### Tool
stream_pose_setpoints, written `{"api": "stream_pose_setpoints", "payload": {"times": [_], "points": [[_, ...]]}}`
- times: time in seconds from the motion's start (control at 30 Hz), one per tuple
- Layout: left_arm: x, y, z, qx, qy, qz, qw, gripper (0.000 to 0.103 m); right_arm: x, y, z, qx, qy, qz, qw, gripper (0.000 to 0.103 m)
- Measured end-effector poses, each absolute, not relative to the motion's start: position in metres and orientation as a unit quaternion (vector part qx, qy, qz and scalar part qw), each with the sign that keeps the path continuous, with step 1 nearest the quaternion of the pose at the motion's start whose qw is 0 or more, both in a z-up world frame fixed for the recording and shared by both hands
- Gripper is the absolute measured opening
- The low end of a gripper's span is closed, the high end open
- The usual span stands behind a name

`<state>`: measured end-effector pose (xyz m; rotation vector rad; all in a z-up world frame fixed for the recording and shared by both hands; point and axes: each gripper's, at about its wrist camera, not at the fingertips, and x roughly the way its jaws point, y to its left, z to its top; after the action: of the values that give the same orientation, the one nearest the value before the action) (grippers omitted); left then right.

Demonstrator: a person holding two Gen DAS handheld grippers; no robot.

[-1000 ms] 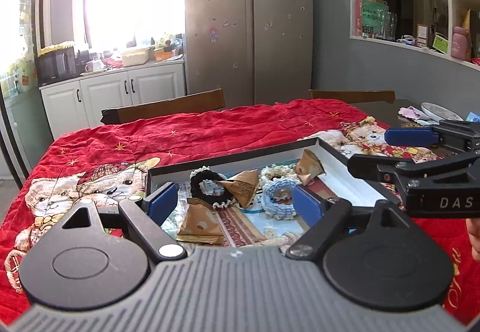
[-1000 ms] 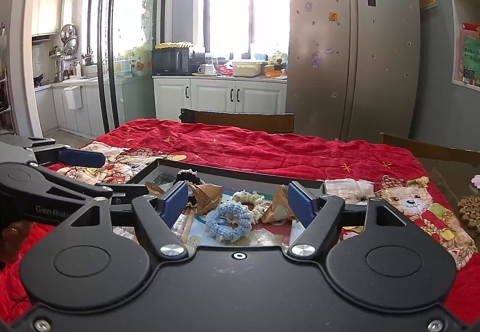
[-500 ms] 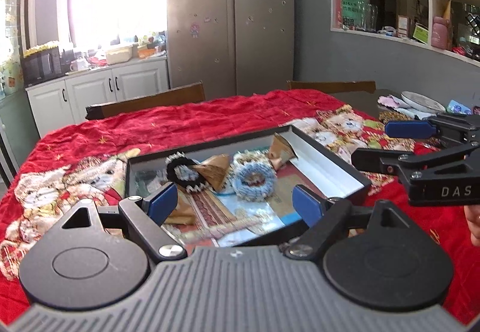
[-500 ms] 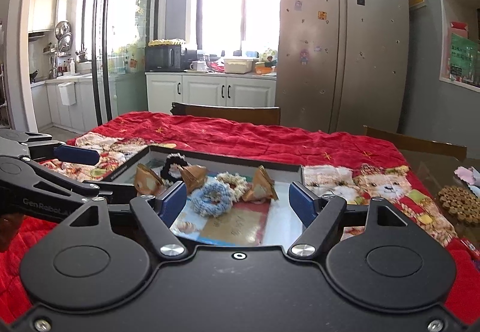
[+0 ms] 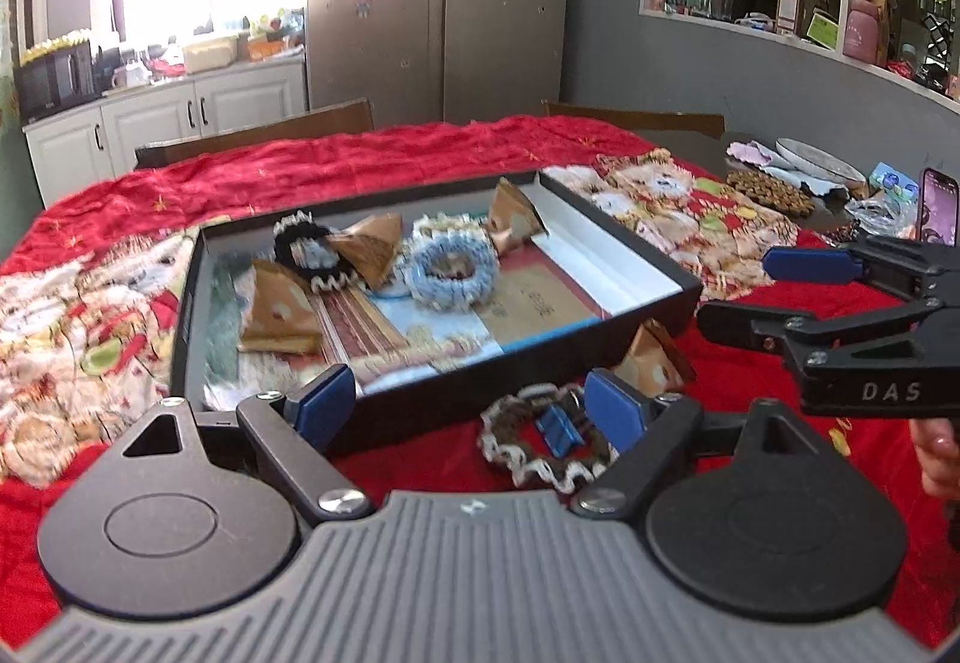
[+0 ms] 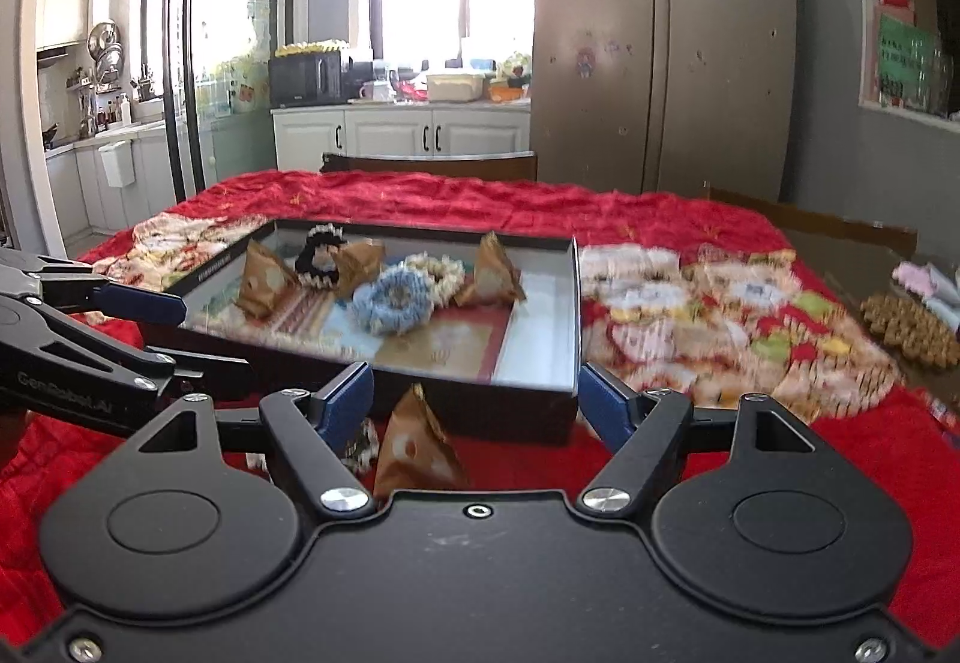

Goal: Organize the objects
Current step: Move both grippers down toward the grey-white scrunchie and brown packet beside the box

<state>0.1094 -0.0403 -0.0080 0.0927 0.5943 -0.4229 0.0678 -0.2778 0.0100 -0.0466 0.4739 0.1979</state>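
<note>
We held the right gripper [image 6: 474, 399] with its jaws spread wide over a brown pyramid packet [image 6: 417, 450] just before the black tray [image 6: 534, 411], where scrunchies [image 6: 393, 300] and more packets lay; the left gripper [image 6: 156, 333] hovered leftward.

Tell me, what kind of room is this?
Most likely a home kitchen-dining room: a tall steel fridge, white cabinets with a microwave on top, and a dining table under a red cloth.

Red cloth [image 5: 372, 159] covers table; black tray [image 5: 636, 267], brown scrunchie [image 5: 540, 447], packet [image 6: 420, 447] atop.
</note>
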Motion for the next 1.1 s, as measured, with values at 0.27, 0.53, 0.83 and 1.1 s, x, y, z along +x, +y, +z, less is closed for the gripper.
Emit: {"api": "stream_pose_setpoints", "payload": {"times": [0.27, 0.53, 0.83, 1.1], "points": [[0.109, -0.042, -0.025, 0.038, 0.313, -0.210, 0.925, 0.089, 0.073, -0.276, -0.016, -0.010, 0.250, 0.105, 0.963, 0.074], [0.115, -0.040, -0.041, 0.026, 0.336, -0.206, 0.919, 0.084, 0.083, -0.273, -0.032, -0.007, 0.265, 0.102, 0.959, 0.074], [0.119, -0.041, -0.049, 0.018, 0.347, -0.207, 0.914, 0.077, 0.089, -0.275, -0.037, -0.001, 0.274, 0.102, 0.956, 0.074], [0.120, -0.037, -0.050, 0.007, 0.349, -0.209, 0.913, 0.062, 0.091, -0.278, -0.039, 0.013, 0.277, 0.106, 0.955, 0.073]]}}
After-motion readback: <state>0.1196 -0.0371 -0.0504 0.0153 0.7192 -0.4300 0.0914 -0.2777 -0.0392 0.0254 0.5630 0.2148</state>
